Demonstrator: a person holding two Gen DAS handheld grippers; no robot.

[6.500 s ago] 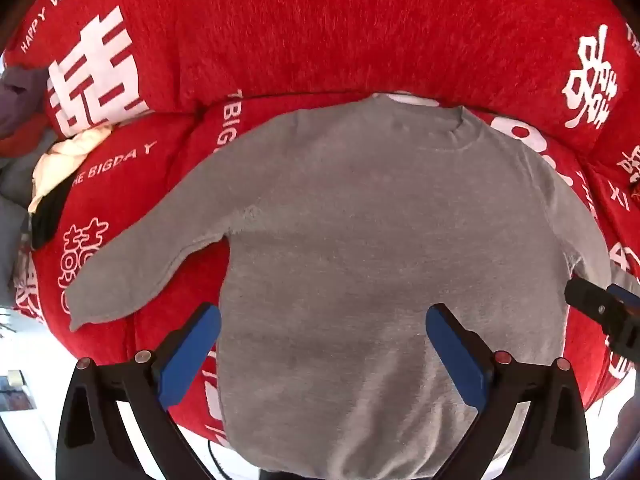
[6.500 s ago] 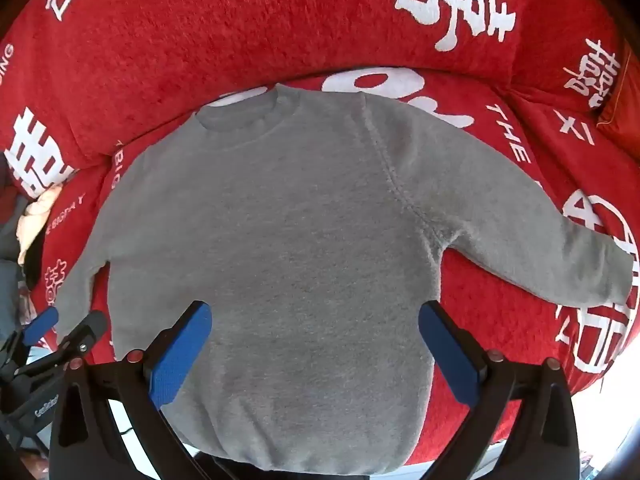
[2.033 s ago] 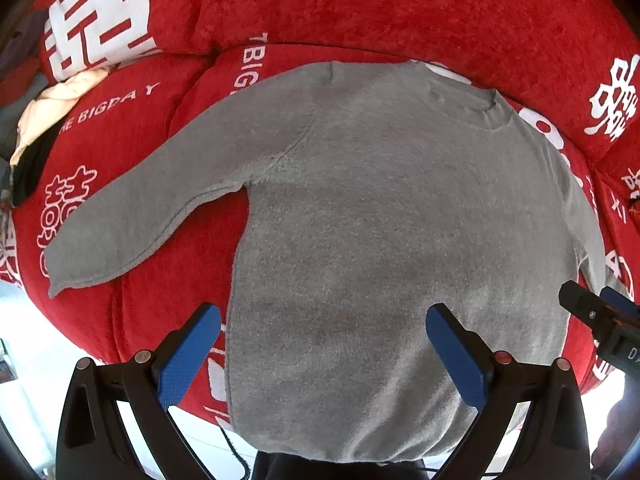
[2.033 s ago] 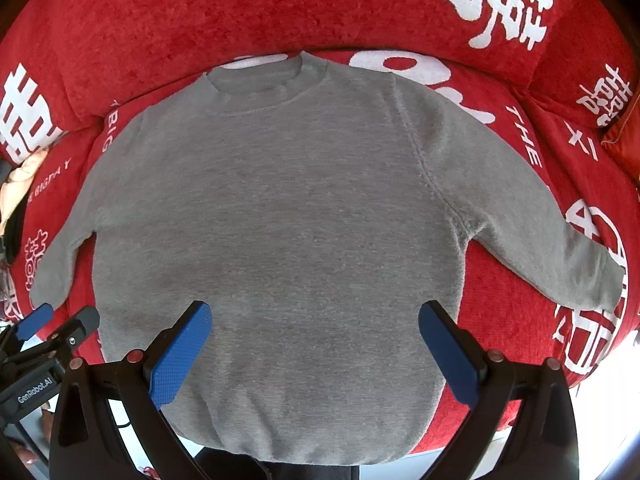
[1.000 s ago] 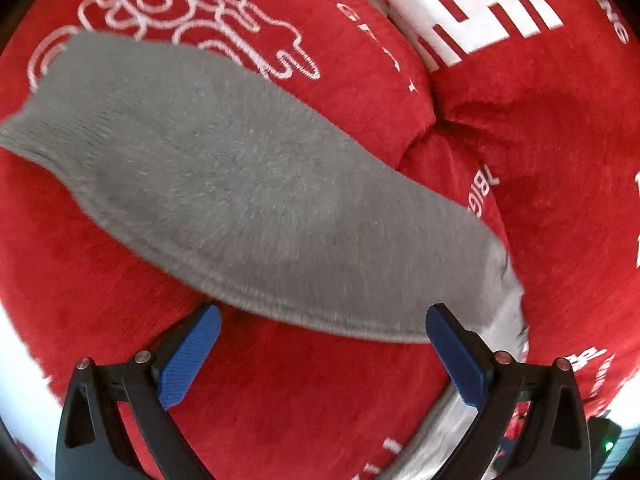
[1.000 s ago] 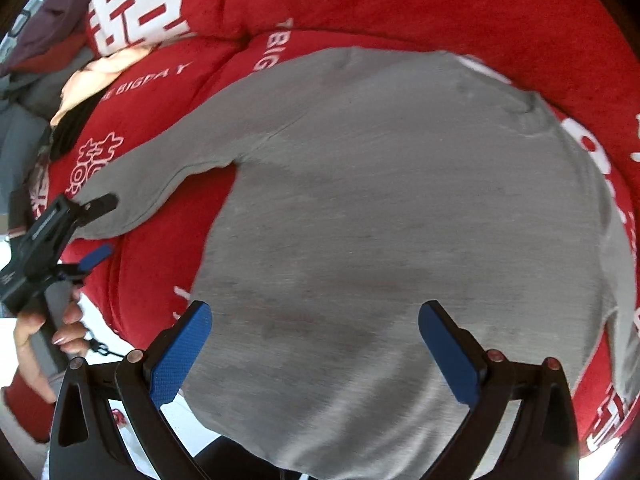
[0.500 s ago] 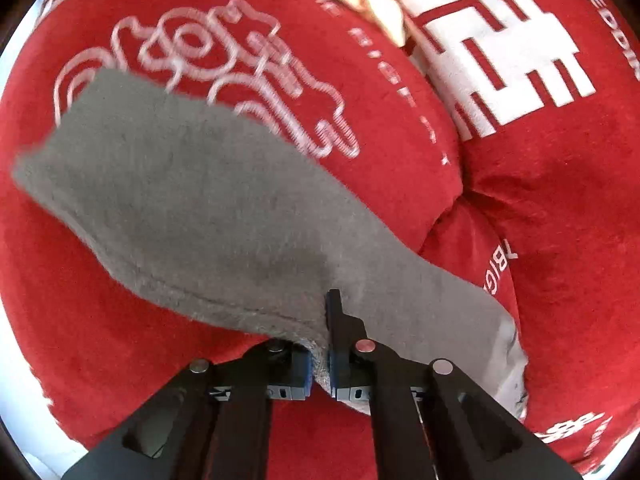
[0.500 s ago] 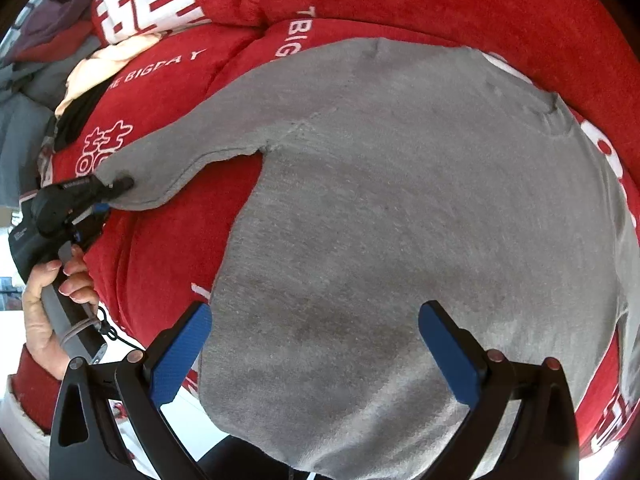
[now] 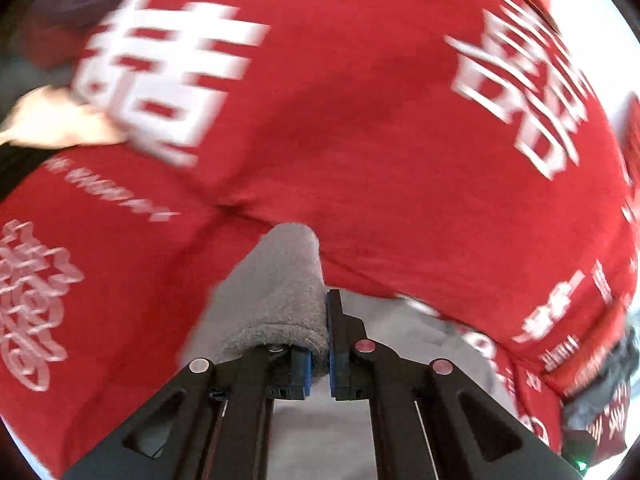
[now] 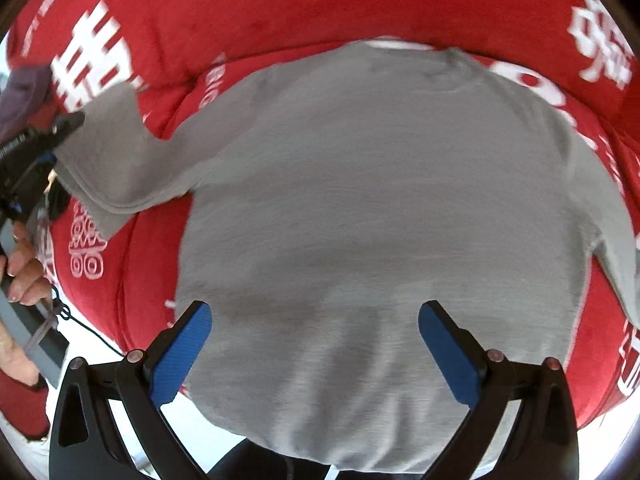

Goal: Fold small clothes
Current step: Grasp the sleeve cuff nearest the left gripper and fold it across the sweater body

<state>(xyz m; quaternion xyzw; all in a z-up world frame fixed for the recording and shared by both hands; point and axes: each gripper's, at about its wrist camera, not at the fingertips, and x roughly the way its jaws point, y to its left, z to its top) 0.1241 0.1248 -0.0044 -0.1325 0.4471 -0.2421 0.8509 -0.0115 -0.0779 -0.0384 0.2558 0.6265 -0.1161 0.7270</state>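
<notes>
- Sweater (image 10: 380,200) is lying flat on its back across the red sofa cover (image 10: 280,8), filling the middle of the right wrist frame, neckline toward the top; one sleeve (image 10: 108,152) is lifting off the cover at the left edge.
- Left gripper (image 9: 318,364) is clenching the cuff end of that sleeve, grey knit bunching between its blue pads at the bottom centre of its own frame.
- Right gripper (image 10: 316,344) is hanging released over the hem, blue pads wide apart, nothing between them.
- Risk, as I judge it: the pinch is sitting near the cuff edge, so a fast swing could be pulling the knit free, or dragging the shoulder and rumpling the flat body, since nothing is pinning it.
- The right wrist view is giving the whole garment and the hand (image 10: 20,264) holding the left tool; the left wrist view is showing only the grip itself, with blurred white lettering (image 9: 160,76) at upper left.
</notes>
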